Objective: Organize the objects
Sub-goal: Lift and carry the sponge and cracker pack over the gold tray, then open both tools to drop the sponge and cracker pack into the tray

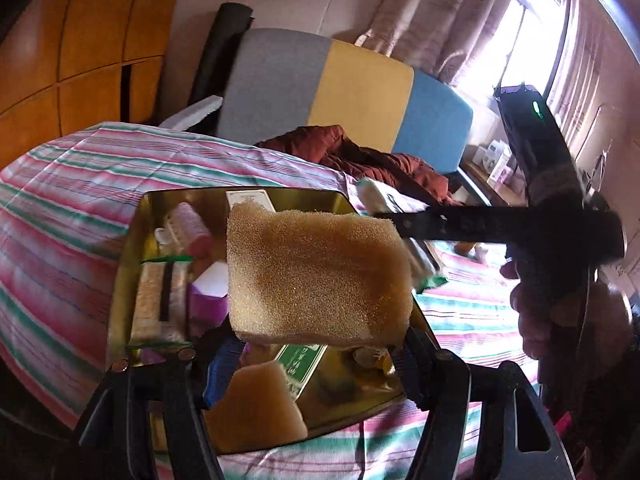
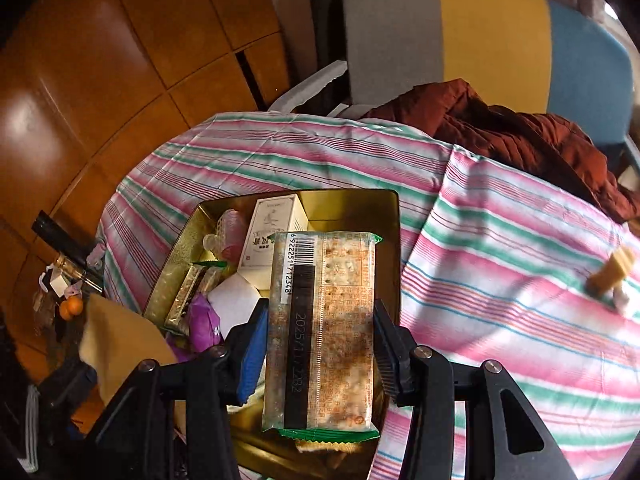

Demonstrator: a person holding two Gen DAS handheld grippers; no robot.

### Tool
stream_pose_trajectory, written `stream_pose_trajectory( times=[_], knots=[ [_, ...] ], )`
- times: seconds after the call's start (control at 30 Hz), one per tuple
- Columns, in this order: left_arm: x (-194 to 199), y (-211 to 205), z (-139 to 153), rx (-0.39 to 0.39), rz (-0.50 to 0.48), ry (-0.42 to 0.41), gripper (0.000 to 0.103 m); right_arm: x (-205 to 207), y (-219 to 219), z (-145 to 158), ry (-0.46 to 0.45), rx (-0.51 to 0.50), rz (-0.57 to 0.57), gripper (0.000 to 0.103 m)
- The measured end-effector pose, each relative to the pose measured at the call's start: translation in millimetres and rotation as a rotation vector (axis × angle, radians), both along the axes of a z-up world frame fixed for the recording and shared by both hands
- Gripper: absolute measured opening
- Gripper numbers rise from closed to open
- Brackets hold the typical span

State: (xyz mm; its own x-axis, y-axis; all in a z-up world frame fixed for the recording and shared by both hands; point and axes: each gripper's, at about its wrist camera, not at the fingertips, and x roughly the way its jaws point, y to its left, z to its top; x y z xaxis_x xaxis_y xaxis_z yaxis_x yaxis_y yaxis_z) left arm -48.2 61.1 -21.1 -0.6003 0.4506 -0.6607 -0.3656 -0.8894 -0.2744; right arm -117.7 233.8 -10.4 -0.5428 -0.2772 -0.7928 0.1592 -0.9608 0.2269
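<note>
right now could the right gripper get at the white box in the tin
Probably not: the right gripper is shut on the cracker packet, which hangs over the gold tin and partly covers the white box. It must set that down first.

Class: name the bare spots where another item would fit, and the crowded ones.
Free: the gold tin's far right corner beyond the white box, and striped cloth right of the tin. Crowded: the tin's left side.
</note>
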Motion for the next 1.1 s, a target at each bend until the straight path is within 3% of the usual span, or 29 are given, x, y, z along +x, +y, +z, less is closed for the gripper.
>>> stream_pose_trajectory(
  times=[0.43,0.57,0.73,0.87,1.1],
  knots=[
    [-23.0,17.0,-19.7,0.018,-0.023,-0.08,0.073,-45.1,-10.4,-7.5,-0.035,0.018,-0.006,0.049],
    [-26.4,13.8,-27.1,0.033,-0.019,-0.133,0.074,-51.5,-9.8,-8.9,-0.032,-0.003,-0.018,0.049],
    [-21.2,16.9,-30.0,0.045,-0.064,-0.135,0.075,-48.7,-10.3,-12.9,-0.037,-0.003,-0.027,0.05],
    [-17.3,25.7,-27.6,0.036,-0.103,-0.122,0.081,-39.6,-8.0,-13.9,-0.04,-0.01,-0.038,0.055],
    [-15.1,18.3,-24.6,0.039,-0.06,-0.114,0.084,-21.4,-5.9,-6.5,-0.013,-0.011,-0.054,0.067]
  ],
)
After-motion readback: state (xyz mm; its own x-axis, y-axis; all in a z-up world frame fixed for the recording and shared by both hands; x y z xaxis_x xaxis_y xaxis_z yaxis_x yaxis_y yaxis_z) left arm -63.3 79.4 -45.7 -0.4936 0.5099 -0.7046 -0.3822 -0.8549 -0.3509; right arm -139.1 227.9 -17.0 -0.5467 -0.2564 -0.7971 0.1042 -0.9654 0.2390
